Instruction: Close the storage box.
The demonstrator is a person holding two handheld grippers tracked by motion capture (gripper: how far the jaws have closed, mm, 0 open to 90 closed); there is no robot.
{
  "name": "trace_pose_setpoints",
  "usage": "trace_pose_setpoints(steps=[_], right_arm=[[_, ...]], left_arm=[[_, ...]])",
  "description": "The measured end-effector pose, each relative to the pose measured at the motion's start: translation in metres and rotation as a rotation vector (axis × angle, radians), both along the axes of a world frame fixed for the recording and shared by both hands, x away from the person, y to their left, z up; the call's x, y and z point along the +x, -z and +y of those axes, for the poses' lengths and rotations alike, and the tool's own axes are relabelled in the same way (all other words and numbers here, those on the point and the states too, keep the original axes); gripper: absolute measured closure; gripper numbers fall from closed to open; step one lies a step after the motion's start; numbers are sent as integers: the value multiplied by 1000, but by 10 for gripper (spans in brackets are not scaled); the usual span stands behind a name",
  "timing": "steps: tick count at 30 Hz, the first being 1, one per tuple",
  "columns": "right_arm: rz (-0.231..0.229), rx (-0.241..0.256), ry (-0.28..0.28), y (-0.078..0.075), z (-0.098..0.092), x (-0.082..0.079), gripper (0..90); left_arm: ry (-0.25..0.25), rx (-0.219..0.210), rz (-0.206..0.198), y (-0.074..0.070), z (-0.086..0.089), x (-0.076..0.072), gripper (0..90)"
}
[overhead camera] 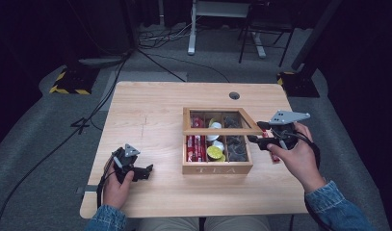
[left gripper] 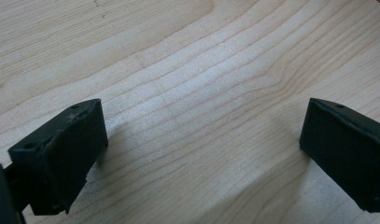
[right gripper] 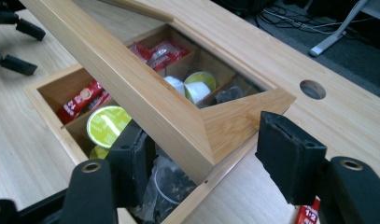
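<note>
Wooden tea box (overhead camera: 216, 167) with glass-paned lid (overhead camera: 221, 129) half raised, mid-table. Right gripper (overhead camera: 254, 132) jaws apart, straddling the lid's corner (right gripper: 234, 121). Its view shows a lime-topped capsule (right gripper: 106, 125) and red sachets (right gripper: 80, 100). Left gripper (overhead camera: 146, 172) spread wide, holding nothing, over light wooden table (left gripper: 187, 93).

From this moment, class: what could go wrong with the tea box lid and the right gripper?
1. The lid is part-raised with the right gripper straddling its corner, jaws apart; it may drop shut.
2. A red packet lies on the table under that gripper and could be knocked aside.
</note>
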State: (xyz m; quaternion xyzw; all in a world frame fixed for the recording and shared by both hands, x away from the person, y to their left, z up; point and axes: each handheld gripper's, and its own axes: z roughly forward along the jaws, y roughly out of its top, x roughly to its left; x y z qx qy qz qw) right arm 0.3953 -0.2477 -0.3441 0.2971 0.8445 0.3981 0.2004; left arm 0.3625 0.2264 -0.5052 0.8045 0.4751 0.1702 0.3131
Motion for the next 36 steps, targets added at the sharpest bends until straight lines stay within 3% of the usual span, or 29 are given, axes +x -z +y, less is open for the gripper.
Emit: trace_pose_setpoints(steps=[20,36], right_arm=[[45,-60,-18,32,-1,-15,328],[101,-89,-27,53,0,-17,325]], left_arm=[[1,2,-1,0,0,0,12],[0,0,0,0,0,0,12]])
